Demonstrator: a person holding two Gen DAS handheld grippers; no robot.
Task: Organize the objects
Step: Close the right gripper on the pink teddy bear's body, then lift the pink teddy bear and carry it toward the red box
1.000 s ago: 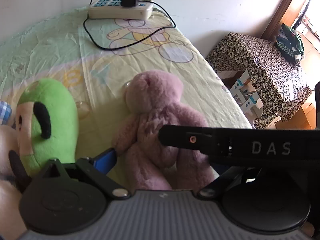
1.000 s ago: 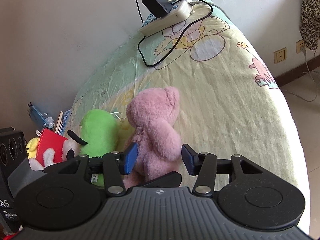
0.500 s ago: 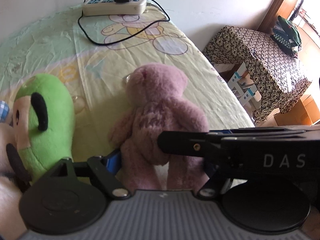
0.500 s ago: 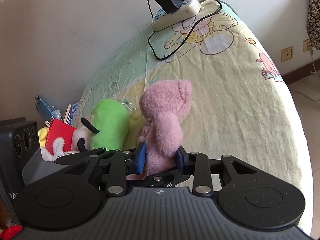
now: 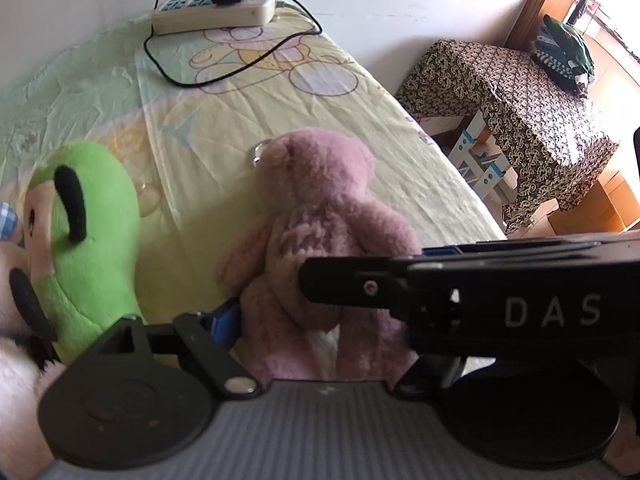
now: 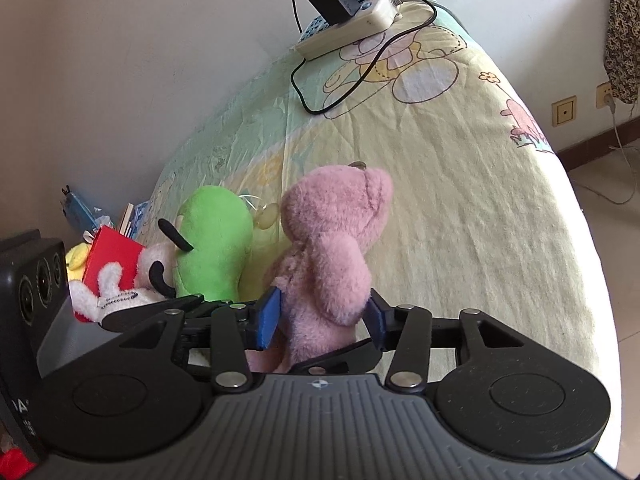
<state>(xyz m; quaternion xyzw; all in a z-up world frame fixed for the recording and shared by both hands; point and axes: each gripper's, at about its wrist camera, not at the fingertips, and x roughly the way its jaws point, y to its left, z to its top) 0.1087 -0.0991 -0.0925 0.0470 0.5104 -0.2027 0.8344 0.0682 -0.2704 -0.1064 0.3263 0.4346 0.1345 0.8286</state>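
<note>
Pink bear (image 6: 328, 264) upright between right gripper (image 6: 322, 316), long axis toward 12 o'clock. Jaws opening, pads flanking its hips. Left gripper (image 5: 320, 320) pinching its legs.

The right hand-held gripper (image 6: 322, 320) is black, with a ribbed grey body, two round black discs, silver screws on jointed links and blue finger pads (image 6: 267, 317). The left hand-held gripper (image 5: 320, 320) looks alike; white letters "DAS" mark the black bar across its view.

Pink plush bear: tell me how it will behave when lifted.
The pink plush bear looks soft and fluffy, so it will probably squash under the jaws rather than slip. Its limp arms and legs suggest it will flop and dangle. It is probably light for its size and unlikely to roll.
</note>
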